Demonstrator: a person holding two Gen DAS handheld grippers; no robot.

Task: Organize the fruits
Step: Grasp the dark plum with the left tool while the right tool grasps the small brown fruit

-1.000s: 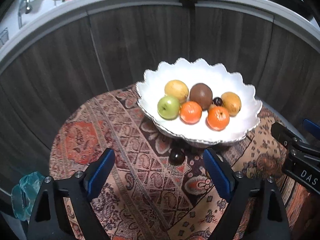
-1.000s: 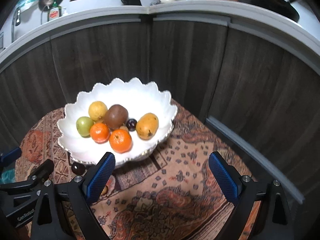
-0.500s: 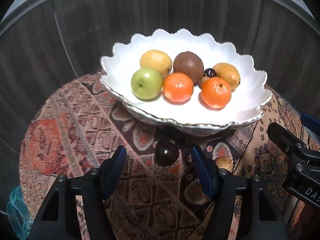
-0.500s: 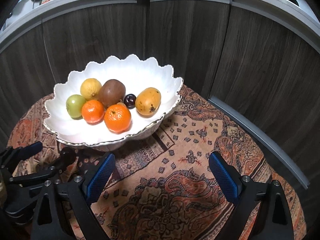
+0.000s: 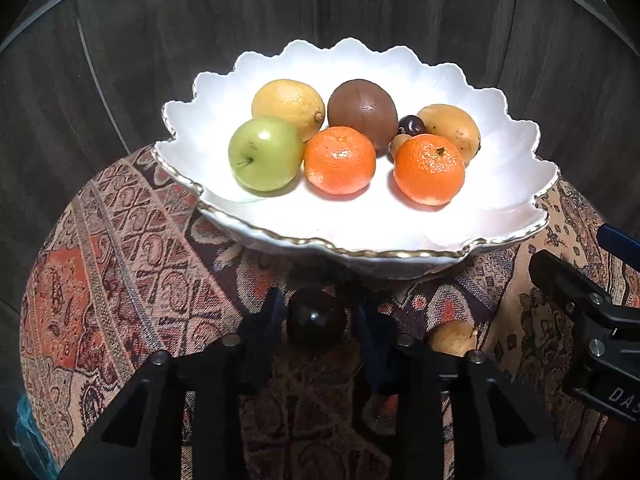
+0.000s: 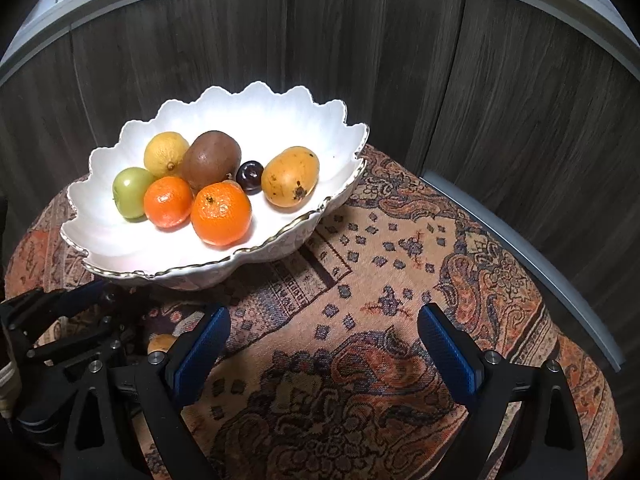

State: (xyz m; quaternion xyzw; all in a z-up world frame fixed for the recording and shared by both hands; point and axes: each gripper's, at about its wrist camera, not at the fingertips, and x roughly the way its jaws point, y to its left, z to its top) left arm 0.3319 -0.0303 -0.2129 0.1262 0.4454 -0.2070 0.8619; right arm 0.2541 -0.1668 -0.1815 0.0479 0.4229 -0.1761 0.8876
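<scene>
A white scalloped bowl (image 5: 360,252) holds a green apple (image 5: 266,154), a lemon (image 5: 288,106), a brown fruit (image 5: 362,114), two mandarins (image 5: 340,160), a yellow mango (image 5: 450,130) and a small dark plum (image 5: 412,124). In front of the bowl, on the cloth, lies another dark plum (image 5: 316,320). My left gripper (image 5: 320,314) points down at it, its jaws closing with the pads against the plum's sides. A small tan fruit (image 5: 452,338) lies just to its right. My right gripper (image 6: 324,344) hangs open over the cloth with nothing between its fingers.
A patterned red and brown cloth (image 6: 380,280) covers the round table. Dark wooden cabinet fronts (image 6: 360,60) curve close behind the bowl. A grey ledge (image 6: 520,252) runs past the table's right side. Something teal (image 5: 28,440) shows below the table's left edge.
Both grippers have come down toward the table. The left one moved in around the dark plum in front of the bowl and narrowed from wide open to tight on it.
</scene>
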